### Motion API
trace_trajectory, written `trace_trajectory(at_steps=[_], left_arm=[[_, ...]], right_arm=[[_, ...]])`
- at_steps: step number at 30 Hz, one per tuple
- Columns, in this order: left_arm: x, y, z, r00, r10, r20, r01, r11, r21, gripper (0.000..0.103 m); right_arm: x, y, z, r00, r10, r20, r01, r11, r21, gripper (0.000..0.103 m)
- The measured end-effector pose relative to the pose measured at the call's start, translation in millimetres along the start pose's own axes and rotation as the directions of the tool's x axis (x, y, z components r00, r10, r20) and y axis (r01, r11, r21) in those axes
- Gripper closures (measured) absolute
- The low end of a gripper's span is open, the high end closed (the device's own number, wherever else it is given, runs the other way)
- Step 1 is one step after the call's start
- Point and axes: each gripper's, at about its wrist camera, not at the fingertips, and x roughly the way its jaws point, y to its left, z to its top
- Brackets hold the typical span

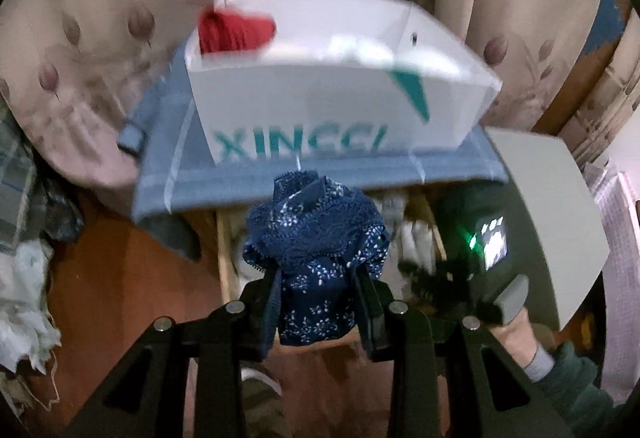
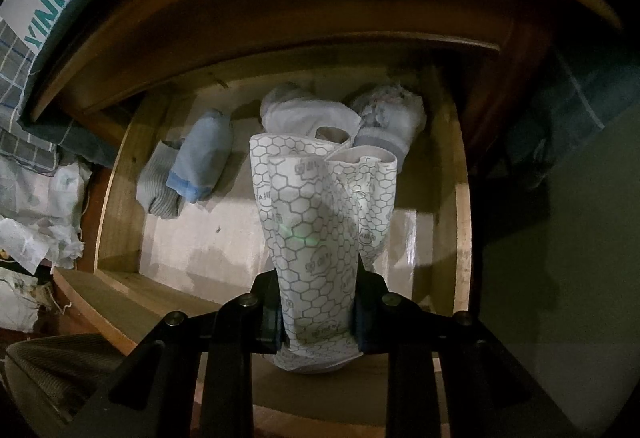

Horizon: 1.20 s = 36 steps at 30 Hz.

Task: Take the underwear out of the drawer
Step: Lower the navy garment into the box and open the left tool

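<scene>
Left wrist: left gripper (image 1: 318, 302) clamped on blue floral underwear (image 1: 316, 238), below white box (image 1: 332, 106). Right wrist: right gripper (image 2: 320, 312) pinching honeycomb-print underwear (image 2: 320, 222) over open drawer (image 2: 120, 174).

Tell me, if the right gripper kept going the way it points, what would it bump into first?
Probably the drawer's wooden floor. The right gripper points steeply down into the drawer, clamped on the hexagon-print garment, which would touch first. Depth is hard to judge.
</scene>
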Motion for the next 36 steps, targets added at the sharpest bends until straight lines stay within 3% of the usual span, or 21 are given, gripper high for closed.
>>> trace_trajectory(at_steps=[9,17,25,36], left_arm=[[-46,2,58,0.992,0.036,0.122,-0.037,0.999,0.002,0.071],[-51,-2,108,0.979,0.095,0.179,-0.096,0.995,-0.003,0.071],[-24,-5,161,0.979,0.072,0.189,-0.071,0.997,-0.015,0.071],[41,-10,191,0.992,0.059,0.115,-0.059,0.998,-0.001,0.071]], right_arm=[[0,2,-2,1.0,-0.001,0.001,0.001,1.0,-0.017,0.08],[-1,3,-2,1.0,0.005,-0.003,-0.005,1.0,-0.017,0.08],[-2,3,-2,1.0,0.012,-0.006,-0.012,1.0,-0.017,0.08],[1,1,-3,0.999,0.023,-0.026,-0.023,1.0,-0.004,0.08]])
